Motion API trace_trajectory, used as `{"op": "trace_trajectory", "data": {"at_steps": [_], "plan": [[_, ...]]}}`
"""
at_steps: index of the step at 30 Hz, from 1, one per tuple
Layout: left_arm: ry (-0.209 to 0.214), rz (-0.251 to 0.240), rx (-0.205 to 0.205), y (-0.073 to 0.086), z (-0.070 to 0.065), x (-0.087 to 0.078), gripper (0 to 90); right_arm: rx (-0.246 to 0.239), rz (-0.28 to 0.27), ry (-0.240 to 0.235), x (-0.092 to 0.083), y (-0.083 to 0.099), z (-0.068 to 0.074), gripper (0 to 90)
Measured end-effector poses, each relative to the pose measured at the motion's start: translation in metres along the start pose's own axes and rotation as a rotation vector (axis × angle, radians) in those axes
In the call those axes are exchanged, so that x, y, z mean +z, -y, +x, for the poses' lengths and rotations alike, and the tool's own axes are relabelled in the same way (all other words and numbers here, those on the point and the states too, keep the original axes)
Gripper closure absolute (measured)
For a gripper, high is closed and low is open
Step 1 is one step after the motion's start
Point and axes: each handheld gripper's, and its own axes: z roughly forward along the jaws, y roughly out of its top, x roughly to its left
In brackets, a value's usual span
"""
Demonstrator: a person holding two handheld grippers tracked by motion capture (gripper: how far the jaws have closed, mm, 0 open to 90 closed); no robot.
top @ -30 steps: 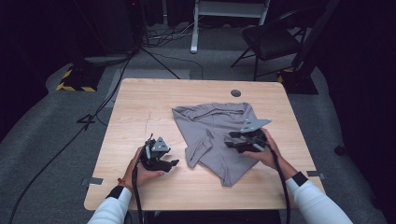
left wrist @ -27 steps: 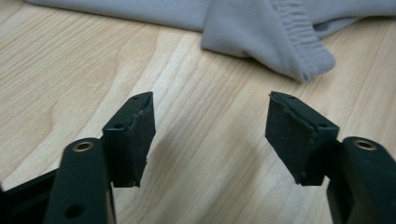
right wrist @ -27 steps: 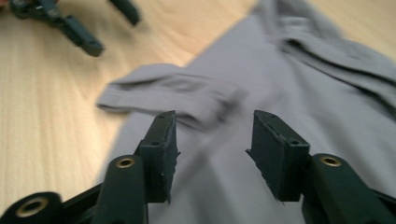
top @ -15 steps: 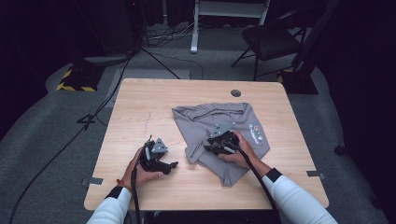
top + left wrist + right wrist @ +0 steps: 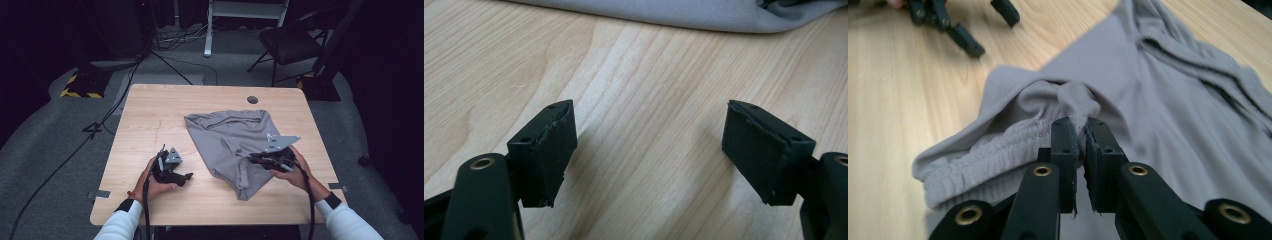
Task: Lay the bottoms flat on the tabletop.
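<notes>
At the table's near edge, the grey shorts' hem is pinched by the just-closed right gripper; the fold should be drawn slowly, the empty left gripper kept open.

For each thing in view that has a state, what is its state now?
Shorts: lying crumpled on the table, one edge pinched and bunched up.
Right tongs: have just been closing, now shut on a fold of the shorts.
Left tongs: open, nothing between them, over bare table beside the shorts.

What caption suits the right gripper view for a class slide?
Right claw pinches a bunched fold of grey shorts on a wooden table.
</notes>
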Motion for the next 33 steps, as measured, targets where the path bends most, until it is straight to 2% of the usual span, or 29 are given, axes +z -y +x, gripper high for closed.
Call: {"op": "trace_trajectory", "data": {"at_steps": [4, 8, 13, 16, 18, 20, 21, 22, 24, 27, 28, 29, 30, 32, 33], "plan": [[0.014, 0.000, 0.007, -0.005, -0.002, 0.004, 22.5, 0.048, 0.040, 0.026, -0.034, 0.037, 0.001, 83.7], [0.025, -0.021, 0.004, -0.012, -0.004, 0.005, 22.6, 0.112, 0.080, 0.050, -0.063, 0.075, 0.010, 83.6], [0.017, -0.050, 0.012, -0.019, -0.007, 0.007, 23.2, 0.211, 0.139, 0.063, -0.086, 0.116, 0.018, 83.5], [0.038, -0.071, 0.020, -0.031, -0.015, 0.011, 23.0, 0.266, 0.195, 0.091, -0.097, 0.136, 0.020, 83.3], [0.039, -0.082, 0.034, -0.037, -0.021, 0.014, 23.0, 0.300, 0.240, 0.120, -0.102, 0.147, 0.020, 78.5], [0.052, -0.087, 0.044, -0.043, -0.026, 0.018, 22.8, 0.327, 0.261, 0.162, -0.106, 0.155, 0.017, 67.6], [0.053, -0.087, 0.049, -0.046, -0.029, 0.021, 22.8, 0.335, 0.252, 0.180, -0.107, 0.157, 0.014, 60.3], [0.057, -0.088, 0.056, -0.049, -0.030, 0.024, 22.8, 0.343, 0.245, 0.192, -0.109, 0.156, 0.012, 57.3], [0.070, -0.085, 0.063, -0.054, -0.034, 0.030, 22.8, 0.334, 0.216, 0.187, -0.115, 0.151, 0.008, 52.3], [0.083, -0.095, 0.073, -0.062, -0.039, 0.039, 22.9, 0.314, 0.136, 0.221, -0.120, 0.133, 0.002, 46.0], [0.074, -0.094, 0.075, -0.065, -0.041, 0.043, 23.1, 0.314, 0.103, 0.227, -0.118, 0.125, 0.001, 45.9], [0.074, -0.093, 0.081, -0.068, -0.043, 0.047, 23.3, 0.300, 0.085, 0.217, -0.112, 0.117, 0.001, 45.3], [0.082, -0.092, 0.085, -0.070, -0.045, 0.051, 23.3, 0.263, 0.084, 0.207, -0.102, 0.108, 0.002, 44.0], [0.093, -0.091, 0.101, -0.076, -0.050, 0.058, 23.0, 0.181, 0.114, 0.183, -0.076, 0.094, 0.005, 43.9], [0.100, -0.096, 0.104, -0.078, -0.053, 0.062, 22.9, 0.159, 0.125, 0.173, -0.063, 0.090, 0.005, 43.8]]}}
